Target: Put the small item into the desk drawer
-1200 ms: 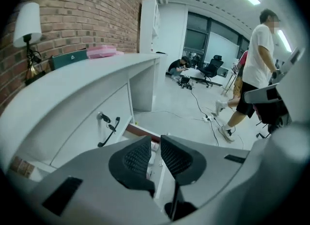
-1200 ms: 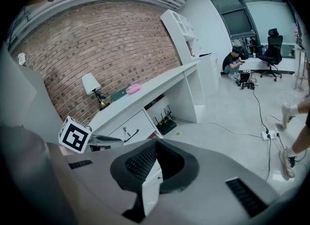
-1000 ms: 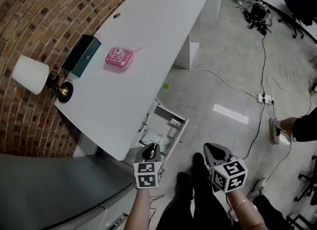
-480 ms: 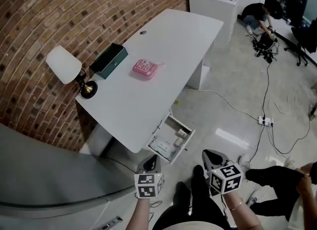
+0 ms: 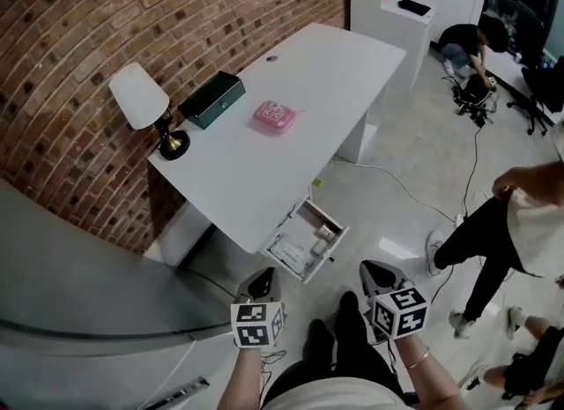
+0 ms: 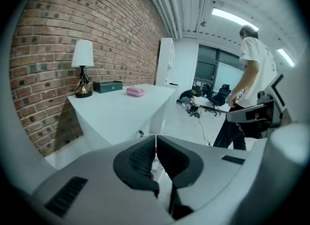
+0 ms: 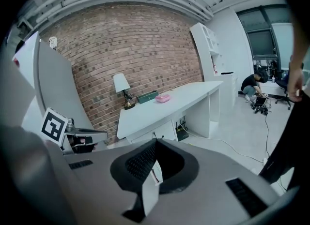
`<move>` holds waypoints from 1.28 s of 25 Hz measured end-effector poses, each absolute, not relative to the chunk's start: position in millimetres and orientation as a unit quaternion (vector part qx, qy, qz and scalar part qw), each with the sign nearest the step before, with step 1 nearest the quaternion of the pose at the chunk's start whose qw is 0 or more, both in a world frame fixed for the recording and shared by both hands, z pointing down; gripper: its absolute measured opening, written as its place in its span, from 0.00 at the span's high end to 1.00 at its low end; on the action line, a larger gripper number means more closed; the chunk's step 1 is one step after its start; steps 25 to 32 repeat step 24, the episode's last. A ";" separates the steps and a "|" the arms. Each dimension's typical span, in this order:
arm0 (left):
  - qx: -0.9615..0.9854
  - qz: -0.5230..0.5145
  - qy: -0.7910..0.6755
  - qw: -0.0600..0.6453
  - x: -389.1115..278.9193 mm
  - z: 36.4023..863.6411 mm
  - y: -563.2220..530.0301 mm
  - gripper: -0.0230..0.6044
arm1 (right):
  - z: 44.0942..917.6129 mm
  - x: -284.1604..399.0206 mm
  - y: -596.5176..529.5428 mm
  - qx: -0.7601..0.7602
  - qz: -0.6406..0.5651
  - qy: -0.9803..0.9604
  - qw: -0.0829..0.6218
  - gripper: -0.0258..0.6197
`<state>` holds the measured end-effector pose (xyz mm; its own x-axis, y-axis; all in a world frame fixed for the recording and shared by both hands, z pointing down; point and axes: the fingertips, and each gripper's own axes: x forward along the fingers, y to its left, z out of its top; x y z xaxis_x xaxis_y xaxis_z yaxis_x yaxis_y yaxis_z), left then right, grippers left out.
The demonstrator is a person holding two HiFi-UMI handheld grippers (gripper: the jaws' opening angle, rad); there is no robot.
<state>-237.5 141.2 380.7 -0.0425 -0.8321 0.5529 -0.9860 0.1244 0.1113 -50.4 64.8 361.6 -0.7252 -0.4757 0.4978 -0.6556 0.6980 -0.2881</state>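
A small pink item (image 5: 274, 115) lies on the white desk (image 5: 291, 161), next to a dark green box (image 5: 211, 100). Under the desk's near end a drawer (image 5: 328, 254) stands pulled out, with a few small white things inside. Both grippers hang low in front of my body, well short of the desk. My left gripper (image 5: 262, 283) is shut with nothing between its jaws (image 6: 155, 142). The right gripper (image 5: 374, 272) also has its tips together (image 7: 155, 144); a flat white piece shows low between its jaws, and I cannot tell what it is.
A table lamp (image 5: 145, 104) stands at the desk's left end, against the brick wall. A grey curved surface (image 5: 88, 302) fills the lower left. A person (image 5: 493, 223) walks on the floor to the right, where cables run. Another person crouches far back (image 5: 476, 47).
The desk now sits farther from me and higher in the head view. A person has walked in from the right. Both grippers stay low by my body.
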 end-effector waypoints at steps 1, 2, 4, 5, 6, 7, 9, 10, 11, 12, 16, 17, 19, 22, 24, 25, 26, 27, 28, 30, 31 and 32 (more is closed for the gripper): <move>0.644 0.149 -0.707 0.251 -239.5 378.6 143.4 0.92 | 359.1 -51.9 66.6 0.315 0.227 -0.901 0.196 0.95; 0.644 0.147 -0.708 0.250 -240.8 376.2 145.3 0.92 | 356.0 -53.0 67.9 0.315 0.225 -0.901 0.195 0.95; 0.644 0.143 -0.709 0.248 -241.5 371.9 148.7 0.92 | 350.1 -53.6 70.3 0.315 0.219 -0.903 0.194 0.95; 0.645 0.142 -0.709 0.247 -241.3 370.7 150.6 0.92 | 348.1 -53.3 72.1 0.316 0.216 -0.903 0.194 0.95; 0.646 0.142 -0.709 0.246 -241.0 370.3 152.8 0.92 | 346.8 -52.9 74.3 0.317 0.212 -0.904 0.193 0.95; 0.647 0.142 -0.708 0.244 -240.8 370.1 155.1 0.92 | 345.9 -52.4 76.9 0.318 0.210 -0.905 0.192 0.95; 0.649 0.141 -0.707 0.241 -241.6 368.8 159.0 0.92 | 343.8 -51.3 81.3 0.321 0.207 -0.905 0.190 0.95; 0.650 0.140 -0.707 0.240 -242.5 367.3 159.8 0.92 | 342.1 -51.0 82.4 0.323 0.205 -0.904 0.189 0.95; 0.651 0.138 -0.707 0.239 -243.4 365.7 159.9 0.92 | 340.4 -50.9 82.9 0.325 0.204 -0.904 0.188 0.95; 0.651 0.137 -0.707 0.238 -244.2 364.3 159.9 0.92 | 338.8 -50.9 83.2 0.326 0.203 -0.904 0.187 0.95; 0.653 0.132 -0.707 0.238 -246.8 362.9 162.1 0.92 | 336.9 -52.1 87.4 0.329 0.200 -0.903 0.188 0.95; 0.653 0.131 -0.707 0.239 -247.5 362.7 163.2 0.92 | 336.6 -52.7 88.9 0.330 0.199 -0.903 0.189 0.95; 0.653 0.129 -0.707 0.238 -249.0 361.3 164.6 0.92 | 334.9 -53.7 90.8 0.331 0.198 -0.903 0.189 0.95; 0.653 0.126 -0.709 0.235 -252.0 356.9 163.8 0.92 | 330.6 -54.9 89.8 0.333 0.196 -0.903 0.186 0.95; 0.652 0.123 -0.711 0.233 -254.4 353.5 162.7 0.92 | 327.9 -55.6 88.5 0.336 0.195 -0.903 0.184 0.95; 0.652 0.123 -0.711 0.233 -254.4 353.5 162.7 0.92 | 327.9 -55.6 88.5 0.336 0.195 -0.903 0.184 0.95; 0.652 0.123 -0.711 0.233 -254.4 353.5 162.7 0.92 | 327.9 -55.6 88.5 0.336 0.195 -0.903 0.184 0.95; 0.652 0.123 -0.711 0.233 -254.4 353.5 162.7 0.92 | 327.9 -55.6 88.5 0.336 0.195 -0.903 0.184 0.95; 0.652 0.123 -0.711 0.233 -254.4 353.5 162.7 0.92 | 327.9 -55.6 88.5 0.336 0.195 -0.903 0.184 0.95; 0.652 0.123 -0.711 0.233 -254.4 353.5 162.7 0.92 | 327.9 -55.6 88.5 0.336 0.195 -0.903 0.184 0.95; 0.652 0.123 -0.711 0.233 -254.4 353.5 162.7 0.92 | 327.9 -55.6 88.5 0.336 0.195 -0.903 0.184 0.95; 0.652 0.123 -0.711 0.233 -254.4 353.5 162.7 0.92 | 327.9 -55.6 88.5 0.336 0.195 -0.903 0.184 0.95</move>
